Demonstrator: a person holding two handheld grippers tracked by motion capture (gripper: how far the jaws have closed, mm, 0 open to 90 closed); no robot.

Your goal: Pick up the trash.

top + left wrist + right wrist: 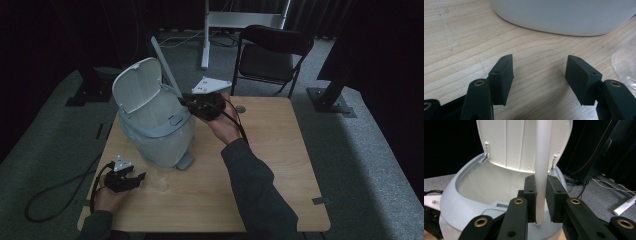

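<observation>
Landmark: grey-white trash bin (157, 127), standing on the wooden table (280, 165) with its hinged lid (136, 84) swung up and open. Right gripper (186, 100) sits at the bin's rim, on the side away from the lid hinge; its jaws are nearly closed and clamp a long white tube (542, 167), pads pressed to both sides of it. In the right gripper view the tube stands upright in front of the bin's opening, its lower end just below the pads; in the high view it slants up and away above the bin. Left gripper (136, 178) lies low on the table just beside the bin's base, on the near side; jaws stand wide apart with only bare tabletop between them, nothing held.
</observation>
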